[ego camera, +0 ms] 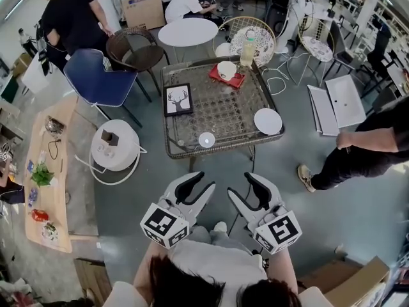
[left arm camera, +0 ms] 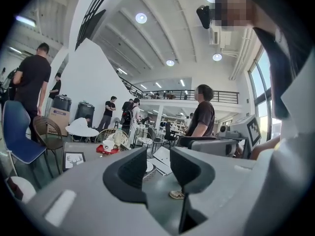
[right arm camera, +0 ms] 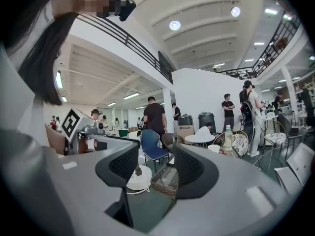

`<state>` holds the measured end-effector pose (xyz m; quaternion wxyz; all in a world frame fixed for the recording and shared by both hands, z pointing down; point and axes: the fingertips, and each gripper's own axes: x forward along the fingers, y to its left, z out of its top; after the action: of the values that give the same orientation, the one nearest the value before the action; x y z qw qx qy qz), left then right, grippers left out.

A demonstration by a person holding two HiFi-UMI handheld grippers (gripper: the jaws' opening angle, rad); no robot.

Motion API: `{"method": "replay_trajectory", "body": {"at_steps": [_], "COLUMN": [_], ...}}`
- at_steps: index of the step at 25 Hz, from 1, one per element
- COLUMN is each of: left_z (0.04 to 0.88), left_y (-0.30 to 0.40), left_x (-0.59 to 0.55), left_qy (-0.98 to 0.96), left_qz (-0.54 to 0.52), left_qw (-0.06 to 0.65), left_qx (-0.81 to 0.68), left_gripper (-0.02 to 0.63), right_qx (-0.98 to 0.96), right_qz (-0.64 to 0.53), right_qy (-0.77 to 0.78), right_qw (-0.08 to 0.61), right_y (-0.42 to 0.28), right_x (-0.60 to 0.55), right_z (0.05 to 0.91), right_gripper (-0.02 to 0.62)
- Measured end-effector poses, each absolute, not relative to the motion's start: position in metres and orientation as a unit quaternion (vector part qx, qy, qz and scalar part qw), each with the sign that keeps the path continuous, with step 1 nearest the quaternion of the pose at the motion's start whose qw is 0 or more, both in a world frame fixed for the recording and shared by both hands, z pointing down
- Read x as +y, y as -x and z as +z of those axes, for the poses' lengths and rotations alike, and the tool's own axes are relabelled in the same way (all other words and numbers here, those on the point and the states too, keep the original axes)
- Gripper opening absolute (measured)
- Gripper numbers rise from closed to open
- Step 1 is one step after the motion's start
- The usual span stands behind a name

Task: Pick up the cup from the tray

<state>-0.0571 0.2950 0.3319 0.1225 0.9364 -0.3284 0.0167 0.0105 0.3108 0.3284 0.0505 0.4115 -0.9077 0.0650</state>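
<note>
A white cup (ego camera: 226, 70) sits on a red tray (ego camera: 235, 80) at the far edge of the glass-topped wicker table (ego camera: 220, 110). A clear bottle (ego camera: 247, 50) stands just right of the tray. My left gripper (ego camera: 199, 183) and right gripper (ego camera: 243, 185) hang side by side over the floor, short of the table's near edge. Both are open and hold nothing. The left gripper view shows its gripper (left arm camera: 158, 166) with the cup (left arm camera: 108, 144) and tray (left arm camera: 105, 151) far off at the left. In the right gripper view, beyond that gripper (right arm camera: 157, 168), the cup (right arm camera: 214, 148) appears small at the right.
On the table lie a framed deer picture (ego camera: 178, 99), a white plate (ego camera: 268, 121) and a small round disc (ego camera: 206, 139). A blue chair (ego camera: 99, 82) and a white round stool (ego camera: 115, 146) stand to the left. A person (ego camera: 364, 149) stands at the right, near white boards (ego camera: 335, 104) on the floor.
</note>
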Motion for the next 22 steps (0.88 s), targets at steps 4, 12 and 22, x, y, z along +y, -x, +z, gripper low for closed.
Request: {"method": "replay_trajectory", "body": {"at_steps": [4, 12, 22], "left_z": [0.331, 0.337, 0.337], "left_y": [0.049, 0.039, 0.037], "left_x": [0.278, 0.237, 0.155], "left_qy": [-0.933, -0.933, -0.936], "left_qz": [0.011, 0.023, 0.042], "left_qw": [0.121, 0.111, 0.086], "left_qx": [-0.338, -0.342, -0.339], "left_gripper": [0.132, 0.137, 0.137], "right_qx": [-0.909, -0.908, -0.901], "right_qz": [0.061, 0.060, 0.054], "right_qy": [-0.408, -0.410, -0.426], "right_qw": [0.056, 0.063, 0.059], "right_y": [-0.021, -0.029, -0.024], "right_x": [0.296, 0.254, 0.173], "right_z": [0.329, 0.335, 0.329], "right_gripper": [0.241, 0.255, 0.255]}}
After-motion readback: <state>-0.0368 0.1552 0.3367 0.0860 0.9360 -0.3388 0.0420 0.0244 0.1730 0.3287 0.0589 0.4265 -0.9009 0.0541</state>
